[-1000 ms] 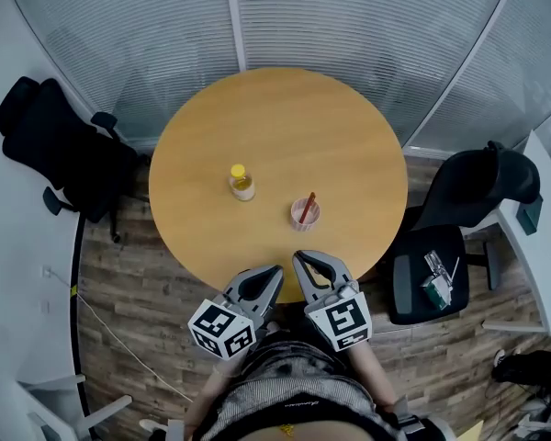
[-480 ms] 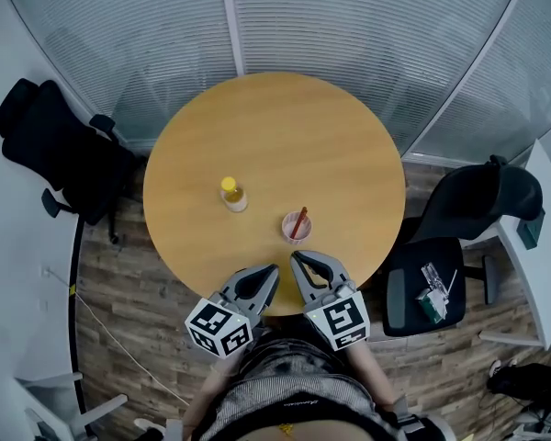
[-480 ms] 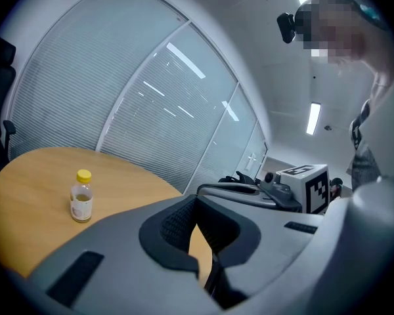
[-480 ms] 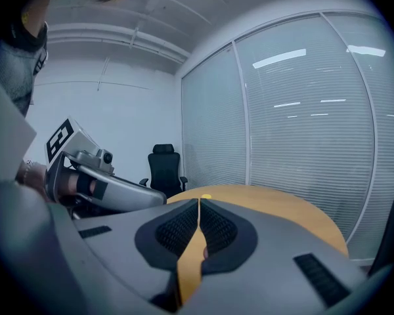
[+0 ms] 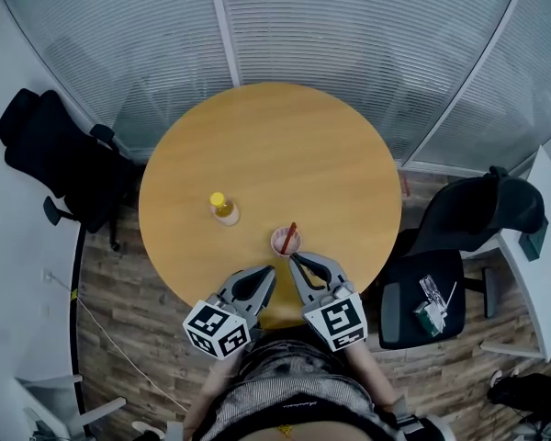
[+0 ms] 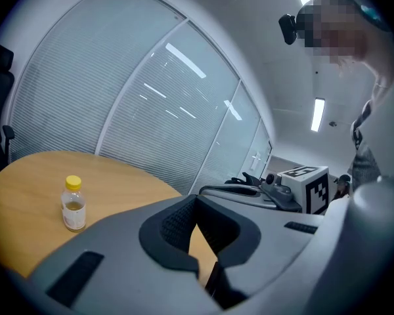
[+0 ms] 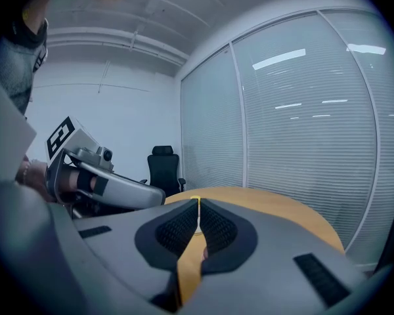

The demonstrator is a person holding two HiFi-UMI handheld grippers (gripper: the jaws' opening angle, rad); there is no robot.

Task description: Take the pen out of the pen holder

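The pen [image 5: 290, 233], a thin red one, stood in the small pinkish pen holder [image 5: 285, 243] toward the six o'clock edge of the round tabletop [image 5: 285, 136], its top leaning to about one o'clock. The right tongs [image 5: 294, 257] sat just beside the holder at its five o'clock, pressed together with nothing pinched. The left tongs [image 5: 270, 271] were at about seven o'clock of it, likewise pressed together and empty. A yellow-capped bottle [image 5: 224, 209] stood well apart at the holder's ten o'clock.

The likeliest trouble, as I judged it, was the holder itself. It looked light and nothing was bracing it, so a closed tip pushed forward could shove or tip it. The tongs had to spread before they could pinch the slim pen. A grip taken off-centre, or a pull not along the pen's lean, could drag the holder up or topple it.

No writing could be read. The bottle's pale label was too small to make out, and the cubes on the tongs showed only black-and-white square patterns
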